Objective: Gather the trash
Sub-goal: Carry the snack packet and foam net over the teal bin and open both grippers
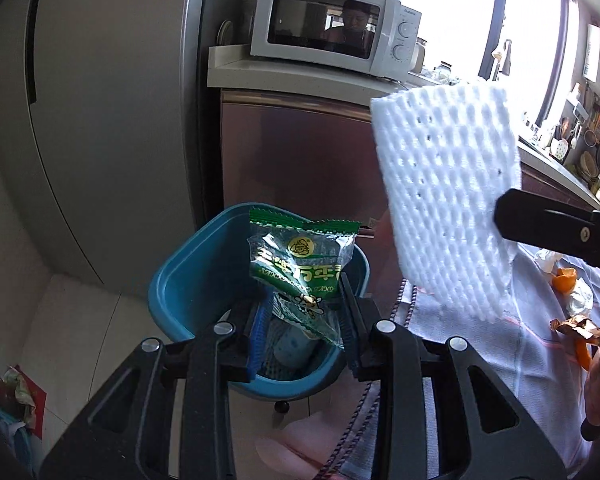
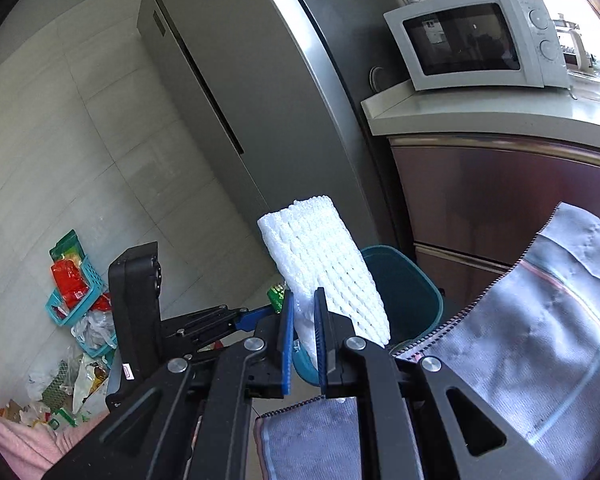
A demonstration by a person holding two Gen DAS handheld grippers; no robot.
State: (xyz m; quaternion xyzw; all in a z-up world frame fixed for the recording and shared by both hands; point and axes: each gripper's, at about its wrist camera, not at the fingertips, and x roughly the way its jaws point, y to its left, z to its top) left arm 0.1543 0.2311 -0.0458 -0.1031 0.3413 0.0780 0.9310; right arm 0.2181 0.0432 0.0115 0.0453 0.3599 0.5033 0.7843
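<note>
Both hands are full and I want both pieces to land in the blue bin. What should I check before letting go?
1. Left tool grips the green snack wrapper: ok.
2. Wrapper over the blue bin: ok.
3. Right tool shut on the white foam fruit net: ok.
4. Net over the bin opening: cannot tell.
5. Room left in the bin: ok, though items already lie inside.
6. Cloth-covered table edge clear of the bin: ok.

Sunlit kitchen: grey fridge (image 2: 236,92), white microwave (image 1: 332,24).
</note>
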